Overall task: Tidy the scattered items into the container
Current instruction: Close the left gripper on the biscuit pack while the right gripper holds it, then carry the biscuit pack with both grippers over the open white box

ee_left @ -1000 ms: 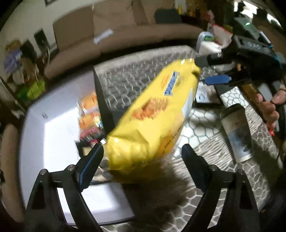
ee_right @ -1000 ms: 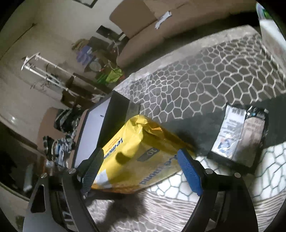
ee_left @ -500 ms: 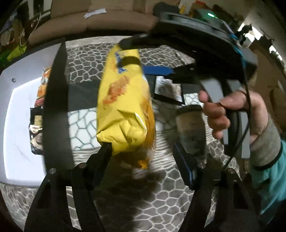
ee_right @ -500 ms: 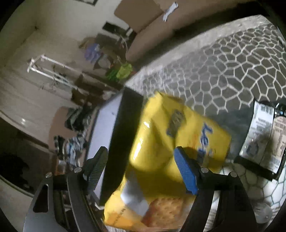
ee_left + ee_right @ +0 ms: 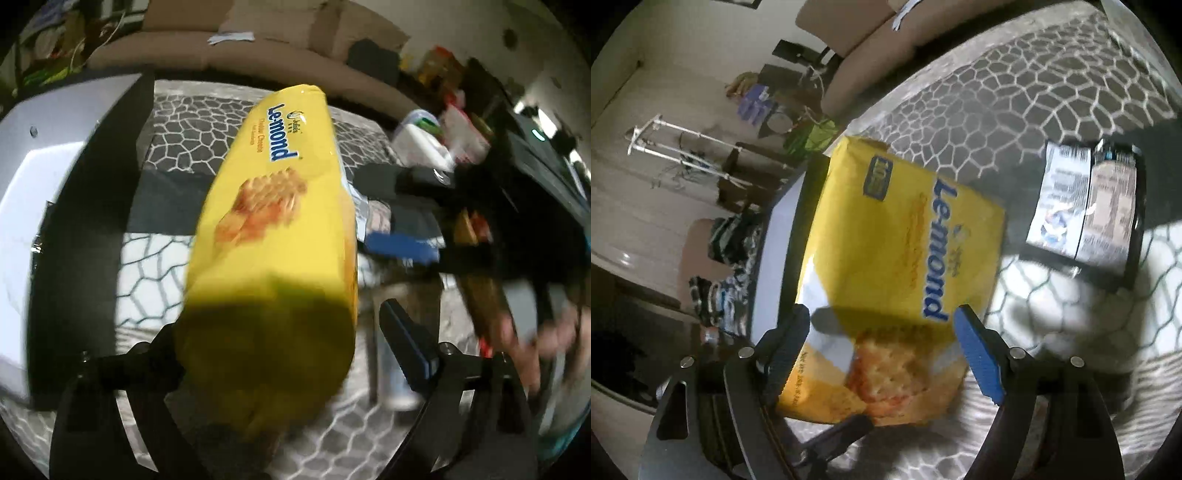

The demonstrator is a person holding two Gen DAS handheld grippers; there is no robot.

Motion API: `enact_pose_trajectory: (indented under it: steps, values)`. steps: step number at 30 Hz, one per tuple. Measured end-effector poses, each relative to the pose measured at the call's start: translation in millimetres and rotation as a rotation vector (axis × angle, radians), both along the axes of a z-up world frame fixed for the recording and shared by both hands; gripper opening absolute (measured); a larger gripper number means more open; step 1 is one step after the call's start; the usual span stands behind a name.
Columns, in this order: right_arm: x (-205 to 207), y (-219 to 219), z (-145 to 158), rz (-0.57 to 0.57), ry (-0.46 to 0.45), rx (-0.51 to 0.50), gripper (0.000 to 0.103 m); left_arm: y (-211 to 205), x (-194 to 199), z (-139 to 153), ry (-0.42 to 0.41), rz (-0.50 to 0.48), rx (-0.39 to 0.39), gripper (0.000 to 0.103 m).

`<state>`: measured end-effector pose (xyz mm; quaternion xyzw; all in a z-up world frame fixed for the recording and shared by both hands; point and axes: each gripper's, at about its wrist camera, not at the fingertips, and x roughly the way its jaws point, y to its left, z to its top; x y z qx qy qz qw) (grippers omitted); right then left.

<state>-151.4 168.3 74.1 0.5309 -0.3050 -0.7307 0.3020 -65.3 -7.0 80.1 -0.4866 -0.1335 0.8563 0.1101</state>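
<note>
Yellow biscuit pack held in the air beside the container

Left tongs [image 5: 280, 321] have just sprung apart, the biscuit pack [image 5: 280, 206] loose between them. Right tongs [image 5: 881, 312], jaws eased a touch wider, clamp its edges. The pack hangs over the patterned mat [image 5: 1015, 92], just beside the white container [image 5: 74, 122]; a black packet [image 5: 1086, 206] lies nearby.

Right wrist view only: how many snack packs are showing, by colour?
Yellow: 1, the yellow cracker pack
Black: 1, the black packet lying on the patterned rug
Total: 2
</note>
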Motion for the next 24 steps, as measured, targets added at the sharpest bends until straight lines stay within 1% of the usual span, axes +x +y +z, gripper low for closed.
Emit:
enact_pose_trajectory:
  steps: [2, 3, 5, 6, 9, 10, 13, 16, 20, 21, 23, 24]
  values:
    - [4.9, 2.7, 0.6, -0.017, 0.007, -0.02, 0.083, 7.4, -10.4, -6.9, -0.021, 0.047, -0.034, 0.092]
    - [6.9, 6.3, 1.8, -0.028, 0.014, -0.023, 0.083, 7.7, -11.8, -9.2, -0.015, 0.081, -0.026, 0.09]
    - [10.4, 14.4, 4.2, -0.044, 0.023, -0.032, 0.083, 4.5, -11.5, -8.8, 0.02, 0.145, 0.009, 0.076]
    - [11.3, 18.0, 5.5, -0.048, 0.027, -0.037, 0.083, 1.3, -12.3, -10.9, 0.02, 0.17, 0.02, 0.058]
    - [13.2, 30.5, 9.1, -0.059, 0.041, -0.024, 0.083, -10.2, -15.4, -16.2, 0.019, 0.192, 0.085, 0.055]
    - [14.1, 33.3, 9.8, -0.061, 0.044, -0.024, 0.083, -16.6, -16.7, -18.8, 0.008, 0.201, 0.131, 0.054]
    - [16.4, 41.7, 10.5, -0.075, 0.045, -0.033, 0.083, -38.5, -13.9, -26.8, -0.04, 0.246, 0.312, 0.052]
    - [19.1, 44.9, 9.2, -0.081, 0.034, -0.052, 0.083, -60.5, -13.8, -41.0, -0.088, 0.297, 0.492, 0.052]
    - [27.3, 47.5, 3.3, -0.086, 0.007, -0.087, 0.083, -77.6, -5.7, -56.5, -0.131, 0.336, 0.77, 0.052]
    - [28.9, 47.2, 2.9, -0.089, 0.001, -0.097, 0.083, -79.5, -3.2, -60.7, -0.138, 0.339, 0.829, 0.052]
    - [34.6, 52.5, -0.6, -0.109, -0.017, -0.134, 0.085, -81.2, 4.0, -63.3, -0.13, 0.331, 0.9, 0.052]
    - [36.7, 54.4, -1.8, -0.118, -0.023, -0.145, 0.087, -81.4, 5.8, -64.4, -0.13, 0.331, 0.918, 0.052]
